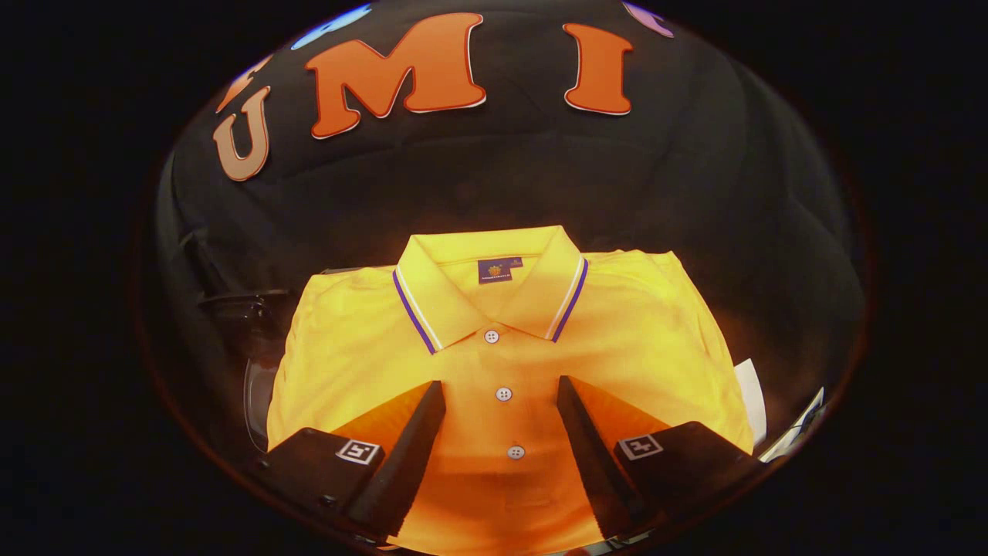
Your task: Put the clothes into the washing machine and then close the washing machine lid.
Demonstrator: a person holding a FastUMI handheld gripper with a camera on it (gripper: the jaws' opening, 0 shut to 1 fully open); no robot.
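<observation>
Claw (502,398) wide open over folded yellow polo shirt (617,347), placket buttons between fingers, collar (494,289) at 12 o'clock; risk: shallow pinch grabs only top layer, shirt unfolds and drags.

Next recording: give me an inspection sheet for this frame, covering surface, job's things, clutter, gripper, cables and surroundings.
Surface: hidden under the shirt; cannot tell.
Job's things: folded yellow polo shirt, collar away from the gripper, placket buttoned; dark rounded object beside it, identity unclear.
Clutter: white sheet poking out at the shirt's far side.
Gripper: gripper open, jaws spread above the shirt's button placket, gripping nothing.
Cables: nothing seen.
Surroundings: black cloth wall behind.
</observation>
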